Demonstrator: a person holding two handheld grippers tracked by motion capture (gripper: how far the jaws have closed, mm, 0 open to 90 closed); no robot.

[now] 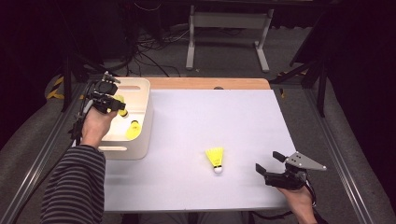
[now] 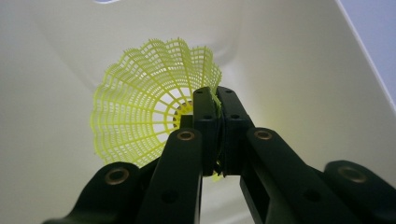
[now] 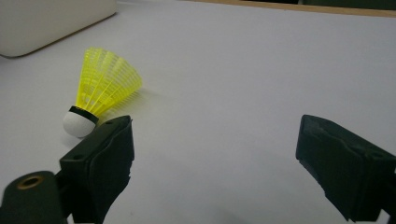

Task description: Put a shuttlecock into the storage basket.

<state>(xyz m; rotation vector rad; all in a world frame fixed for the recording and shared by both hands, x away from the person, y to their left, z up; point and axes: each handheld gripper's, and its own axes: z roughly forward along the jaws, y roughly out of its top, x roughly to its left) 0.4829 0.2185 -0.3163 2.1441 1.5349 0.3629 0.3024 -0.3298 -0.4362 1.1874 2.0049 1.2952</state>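
A yellow shuttlecock (image 2: pixel 154 116) is hanging inside the white bin (image 1: pixel 144 116), its mesh skirt pinched at the rim between the closed jaws of the left hand-held gripper (image 1: pixel 112 100). Another yellow shuttlecock (image 1: pixel 133 130) is already lying on the bin's floor, so the gathering looks roughly midway: one binned, one about to be let go. A third shuttlecock (image 1: pixel 215 160) is lying on the desk (image 1: pixel 233 116) well to the right of the bin, cork toward the person. The right hand-held gripper (image 1: pixel 270 162) is waiting farther right of it, jaws spread wide and holding nothing, with the shuttlecock lying just beyond one jaw.
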